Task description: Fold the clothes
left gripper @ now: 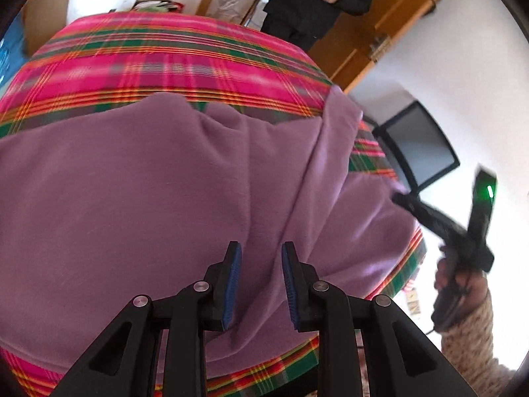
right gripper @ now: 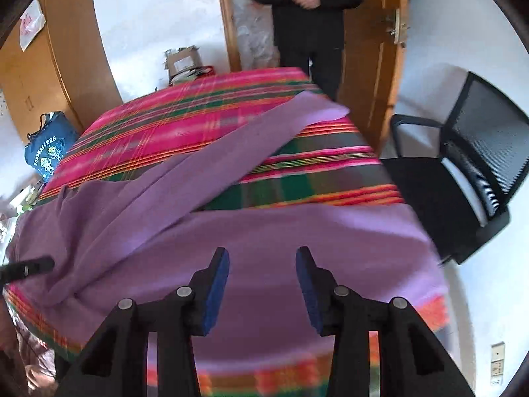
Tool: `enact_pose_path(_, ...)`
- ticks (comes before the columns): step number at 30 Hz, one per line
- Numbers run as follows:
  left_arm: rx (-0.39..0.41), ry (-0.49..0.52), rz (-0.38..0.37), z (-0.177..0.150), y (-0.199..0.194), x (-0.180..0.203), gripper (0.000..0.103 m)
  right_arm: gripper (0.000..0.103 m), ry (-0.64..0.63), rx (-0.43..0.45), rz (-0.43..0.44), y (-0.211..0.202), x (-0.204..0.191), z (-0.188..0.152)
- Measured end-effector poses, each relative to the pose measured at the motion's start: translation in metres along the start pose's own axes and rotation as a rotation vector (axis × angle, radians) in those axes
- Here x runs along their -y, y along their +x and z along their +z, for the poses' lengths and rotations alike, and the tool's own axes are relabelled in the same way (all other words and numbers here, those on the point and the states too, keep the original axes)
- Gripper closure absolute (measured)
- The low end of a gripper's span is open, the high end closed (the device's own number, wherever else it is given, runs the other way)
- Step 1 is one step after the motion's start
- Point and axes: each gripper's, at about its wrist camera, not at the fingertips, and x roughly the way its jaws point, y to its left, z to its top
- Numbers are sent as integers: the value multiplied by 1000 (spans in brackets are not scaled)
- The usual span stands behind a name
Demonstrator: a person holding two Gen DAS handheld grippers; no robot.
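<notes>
The purple garment (left gripper: 148, 198) lies spread on the table under the plaid tablecloth (left gripper: 165, 59), soft and light by the look of its fleecy surface, so it should drape and sag wherever it is lifted and slide easily over the cloth beneath. It fills the space just ahead of and below both pairs of fingers. The left gripper (left gripper: 261, 284) hangs over the cloth with its blue pads (left gripper: 233, 284) a modest gap apart and nothing pinched between them; the fabric seen in the gap lies below, not gripped. The right gripper (right gripper: 263, 289) has its fingers spread wider, likewise bare, with the purple body of the garment directly beyond the tips. From the right wrist view a long sleeve (right gripper: 231, 152) runs diagonally away from the fingers, from near the left fingertip up toward the far right corner of the table, and that marks the garment's longest line at present; the body lies crosswise, broadside to both grippers. In the left wrist view a lengthwise fold ridge (left gripper: 297, 182) runs away just past the right fingertip. Blur makes the hems hard to trace, so I cannot tell for sure which edge is collar and which is bottom. A good hold would be a pinch at the sleeve's end or at a corner of the near edge, taking a doubled thickness so the thin cloth does not slip out.
</notes>
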Motion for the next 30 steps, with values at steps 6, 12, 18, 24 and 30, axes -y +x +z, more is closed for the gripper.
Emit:
enact_pose_path(6,-5,24,24,8,12,6,77,60,-19,33,52,27,-19,36)
enact_pose_path(12,-36,19,14,13,23,5,77,60,-43,12,53,58,-33,69)
enact_pose_path(18,-53,18,14,15,33,7,77,60,-33,0,34,80,-40,87)
enact_pose_path(24,-50,15,5,15,34,7,77,60,6,-49,-3,111,-43,107)
enact_pose_path(30,-47,13,-6,13,31,5,77,60,-19,-90,-71,130,-51,113)
